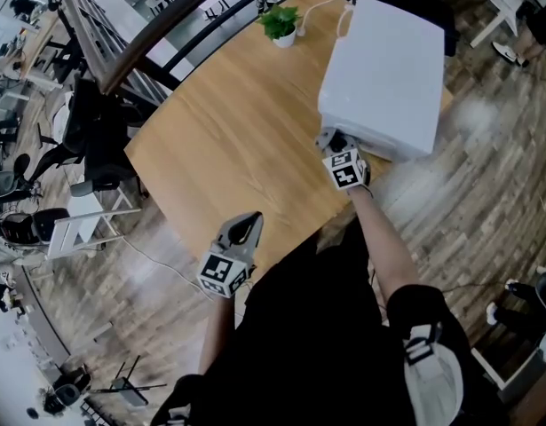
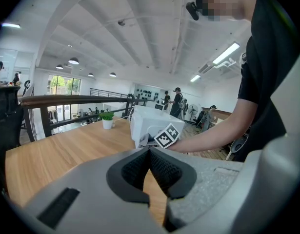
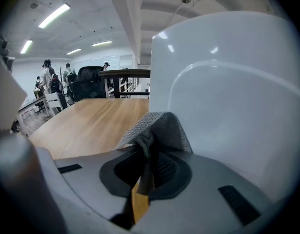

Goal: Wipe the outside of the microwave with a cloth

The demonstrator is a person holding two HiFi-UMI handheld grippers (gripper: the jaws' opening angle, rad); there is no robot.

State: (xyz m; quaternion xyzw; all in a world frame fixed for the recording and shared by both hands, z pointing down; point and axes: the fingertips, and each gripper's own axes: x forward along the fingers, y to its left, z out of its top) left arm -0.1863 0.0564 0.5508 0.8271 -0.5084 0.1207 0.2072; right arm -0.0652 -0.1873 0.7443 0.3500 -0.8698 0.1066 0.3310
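Note:
A white microwave stands at the far right of the wooden table. My right gripper is shut on a grey cloth, and the cloth lies against the microwave's near white face. In the left gripper view the microwave shows small beyond the right gripper's marker cube. My left gripper is shut with nothing in it, held near the table's front edge, well apart from the microwave.
A small potted plant stands at the table's far edge beside the microwave's white cable. A dark railing runs behind the table. Bare tabletop lies left of the microwave.

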